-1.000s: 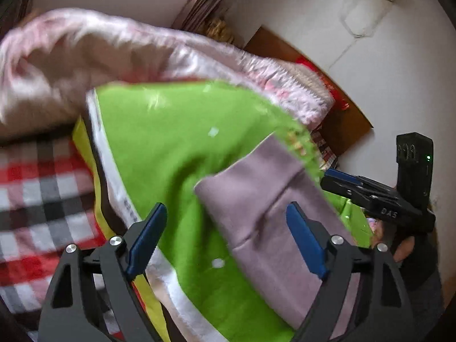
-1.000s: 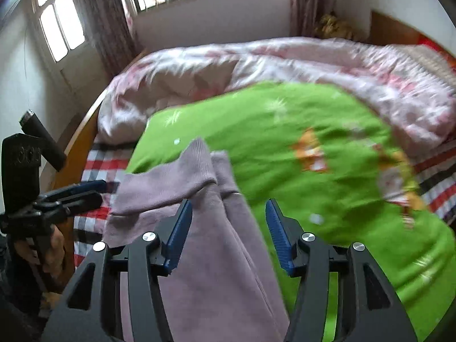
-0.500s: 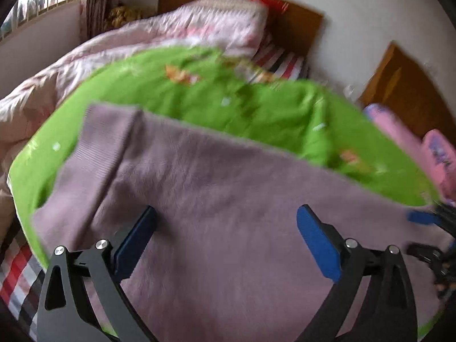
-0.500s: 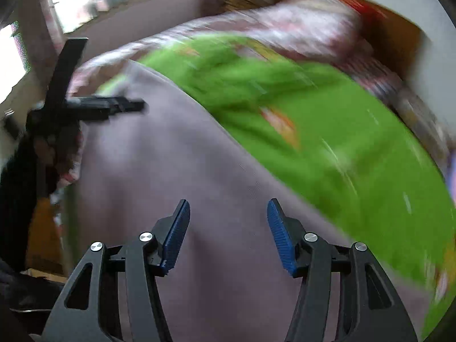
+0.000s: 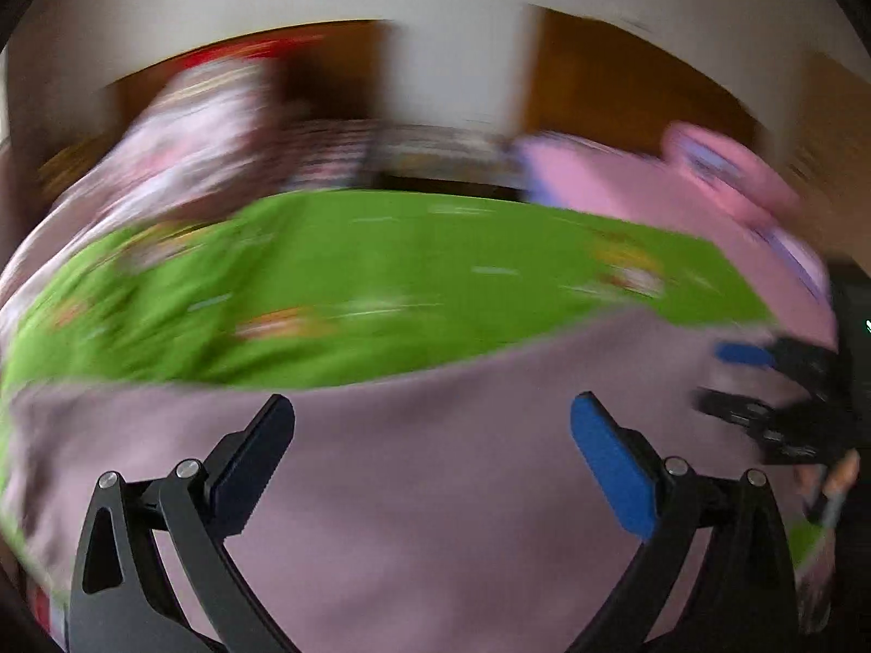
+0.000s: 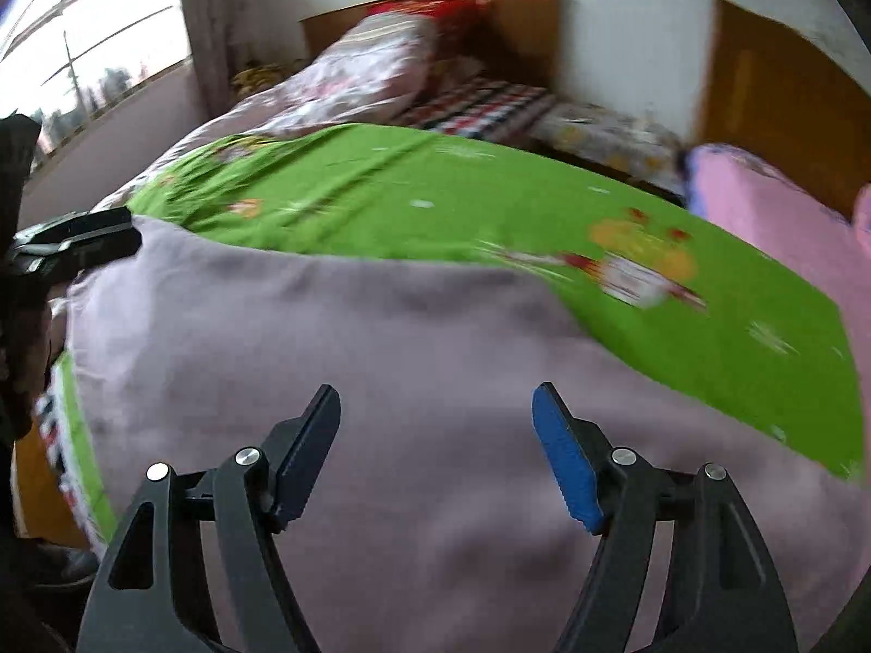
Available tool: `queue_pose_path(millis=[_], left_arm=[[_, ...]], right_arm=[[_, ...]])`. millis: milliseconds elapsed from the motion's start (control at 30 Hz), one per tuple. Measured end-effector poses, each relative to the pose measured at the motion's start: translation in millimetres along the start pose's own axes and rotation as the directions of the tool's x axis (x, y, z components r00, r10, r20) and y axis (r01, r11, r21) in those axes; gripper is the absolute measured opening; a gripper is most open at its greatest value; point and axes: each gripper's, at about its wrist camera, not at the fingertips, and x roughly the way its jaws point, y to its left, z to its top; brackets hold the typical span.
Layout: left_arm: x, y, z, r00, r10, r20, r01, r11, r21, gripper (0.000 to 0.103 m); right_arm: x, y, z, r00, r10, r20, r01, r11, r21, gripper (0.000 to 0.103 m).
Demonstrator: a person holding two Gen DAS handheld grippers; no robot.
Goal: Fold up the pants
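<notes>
No writing can be read anywhere; the left wrist view is smeared by blur. The pants, a pale mauve knit, lie spread flat across the near part of the green blanket on the bed, filling the near half of both views. The left gripper hangs over them with its jaws spread wide, nothing between the pads. The right gripper is also above the cloth; its jaws have just been opening and stand apart, gripping nothing. A pink pillow lies far right.
</notes>
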Motion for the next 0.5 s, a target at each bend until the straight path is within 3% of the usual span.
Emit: queue_pose_path(millis=[67,133,200,233,267,333,400,500], left_arm=[[29,-50,10,0.995,-0.091,-0.036,0.094,0.991,0.095,0.101],[62,-90,18,0.980,-0.175,-0.090,0.187,0.971,0.150,0.101],[96,-116,18,0.971,-0.184,-0.153,0.208,0.964,0.164,0.101],[121,-122,15,0.966,-0.167,-0.196,0.201,0.965,0.167,0.101],[139,-126,13,0.962,-0.151,-0.228,0.191,0.967,0.166,0.101],[147,-135,7,0.978,-0.074,-0.193,0.120,0.963,0.240,0.101],[148,-139,11,0.980,-0.036,-0.198,0.088,0.962,0.258,0.101],[137,-155,18,0.984,-0.088,-0.158,0.129,0.953,0.273,0.101]], right_arm=[[-10,-25,-13,0.999,-0.048,0.012,0.048,0.998,0.040,0.076],[-18,-58,-32,0.987,-0.162,-0.014,0.162,0.983,0.087,0.080],[-17,-96,-60,0.955,-0.267,-0.131,0.283,0.951,0.121,0.081],[-18,-112,-76,0.948,-0.271,-0.166,0.294,0.946,0.135,0.082],[-25,-123,-86,0.962,-0.235,-0.141,0.256,0.953,0.161,0.082],[-48,-146,-106,0.980,-0.168,-0.110,0.189,0.954,0.232,0.080],[-71,-150,-114,0.987,-0.148,-0.060,0.159,0.951,0.264,0.077],[-88,-146,-118,0.977,-0.211,-0.027,0.211,0.946,0.247,0.086]])
